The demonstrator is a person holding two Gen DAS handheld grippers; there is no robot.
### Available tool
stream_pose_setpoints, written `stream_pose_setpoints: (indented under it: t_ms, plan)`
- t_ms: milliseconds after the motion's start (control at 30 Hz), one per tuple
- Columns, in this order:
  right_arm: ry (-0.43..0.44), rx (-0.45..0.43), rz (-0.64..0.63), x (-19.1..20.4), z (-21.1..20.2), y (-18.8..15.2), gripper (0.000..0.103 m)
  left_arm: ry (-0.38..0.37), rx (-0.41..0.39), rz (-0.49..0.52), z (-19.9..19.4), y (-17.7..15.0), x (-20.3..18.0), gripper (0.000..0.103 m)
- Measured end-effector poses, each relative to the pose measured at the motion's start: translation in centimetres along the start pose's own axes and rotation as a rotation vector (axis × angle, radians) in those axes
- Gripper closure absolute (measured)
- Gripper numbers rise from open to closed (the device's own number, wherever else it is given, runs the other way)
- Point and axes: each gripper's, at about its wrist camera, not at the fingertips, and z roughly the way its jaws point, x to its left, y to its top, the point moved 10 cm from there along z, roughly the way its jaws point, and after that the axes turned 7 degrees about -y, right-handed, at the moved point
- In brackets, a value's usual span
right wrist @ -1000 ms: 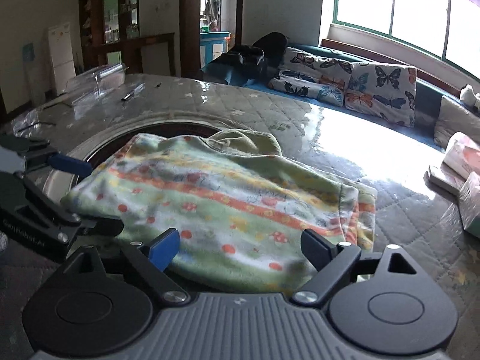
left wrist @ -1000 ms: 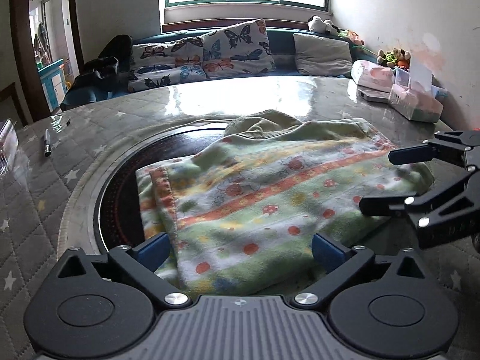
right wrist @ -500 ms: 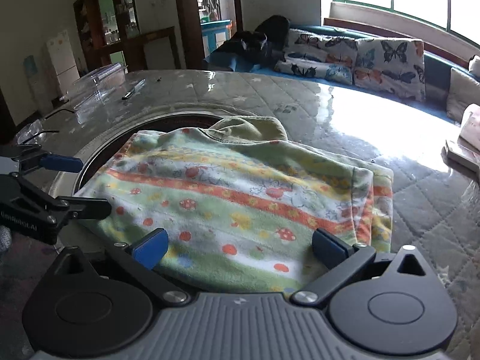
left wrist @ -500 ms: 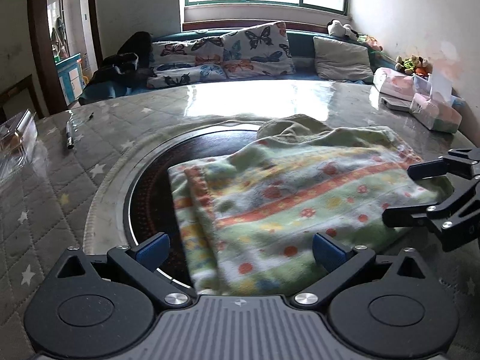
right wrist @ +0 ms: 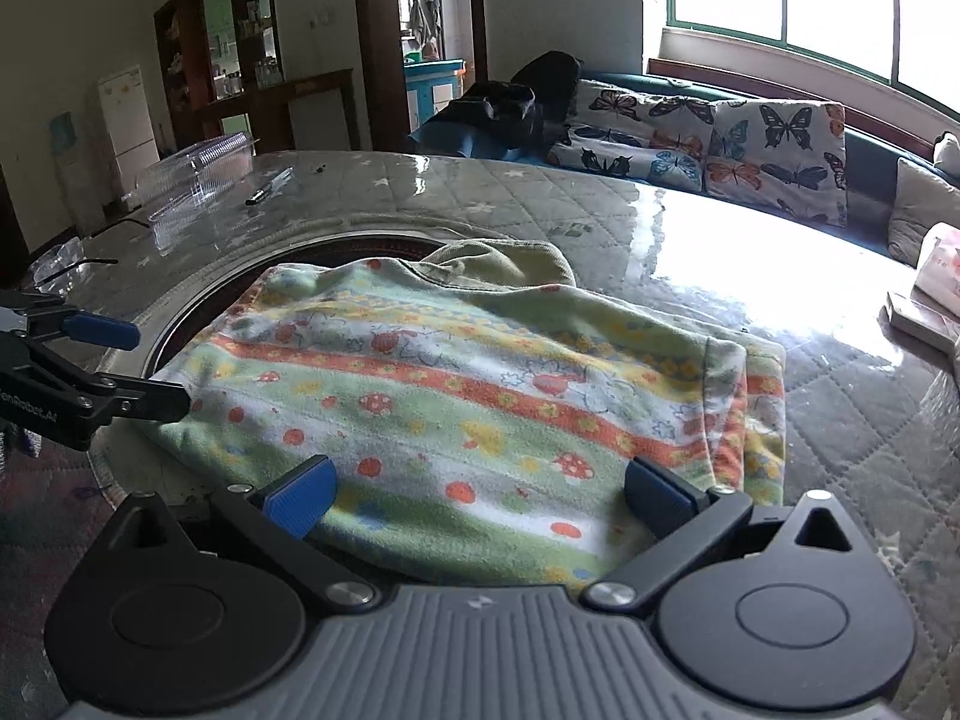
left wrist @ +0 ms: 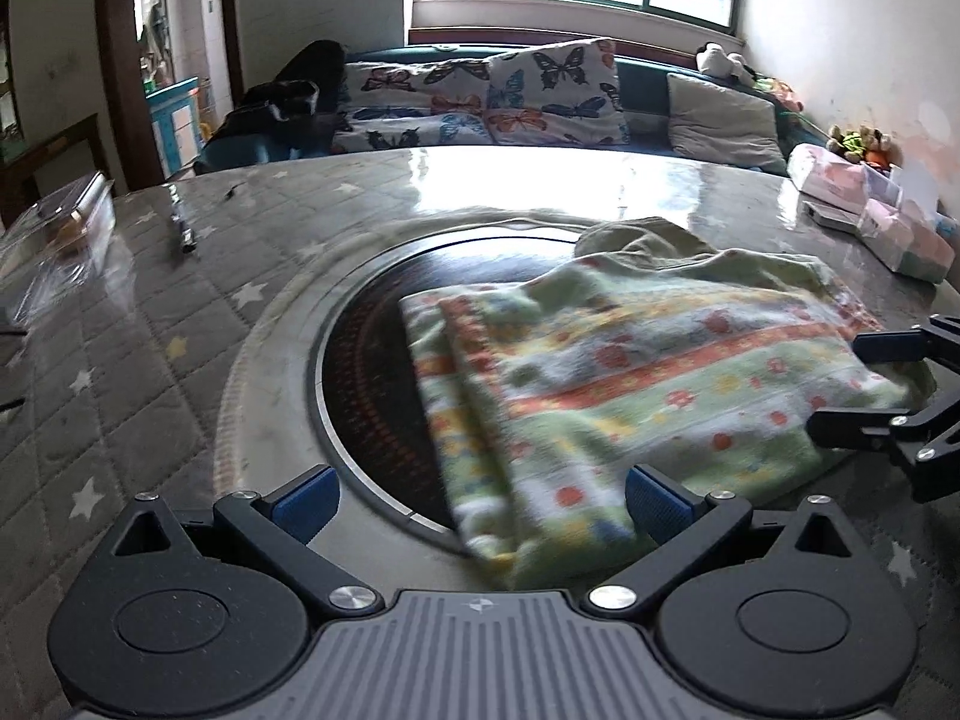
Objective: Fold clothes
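Note:
A folded green fleece garment (left wrist: 648, 384) with orange stripes and mushroom prints lies on the round table, partly over its dark centre disc (left wrist: 372, 372). It also shows in the right wrist view (right wrist: 480, 396). My left gripper (left wrist: 477, 501) is open, its fingers near the garment's near edge, holding nothing. My right gripper (right wrist: 477, 492) is open over the garment's near edge, empty. Each gripper shows in the other's view, the right one (left wrist: 840, 384) and the left one (right wrist: 156, 366), both open beside the garment's ends.
The quilted star-pattern table cover (left wrist: 120, 360) has a pen (left wrist: 183, 228) and clear plastic boxes (right wrist: 198, 174) at the left. Tissue packs (left wrist: 900, 234) sit at the right. A sofa with butterfly cushions (left wrist: 540, 96) stands behind the table.
Both grippers have drawn back from the garment and stayed open. The left view has shifted left, so more of the dark disc shows. The garment lies still.

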Motion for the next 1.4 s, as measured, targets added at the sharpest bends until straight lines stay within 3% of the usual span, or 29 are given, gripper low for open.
stream_pose_setpoints:
  t_ms: [400,667,1067,1333,1400]
  plan:
    - [-0.006,-0.020,-0.007,0.1,0.0,0.0,0.000,0.016,0.006,-0.050,-0.7,-0.8,1.8,0.000]
    - [-0.040,-0.008,-0.044,1.0,-0.6,0.9,0.000,0.033,-0.005,-0.030,-1.3,-0.7,1.8,0.000]
    - [0.060,-0.064,-0.266,8.4,-1.9,2.2,0.003,0.039,-0.013,-0.084,-1.9,0.2,2.9,0.000]
    - [0.151,-0.059,-0.415,13.7,-1.4,2.0,0.017,0.014,-0.044,-0.159,-2.2,1.9,4.2,0.000]
    - [0.175,-0.055,-0.444,14.7,-1.3,1.8,0.031,0.010,-0.041,-0.177,-2.0,2.3,4.4,0.000]
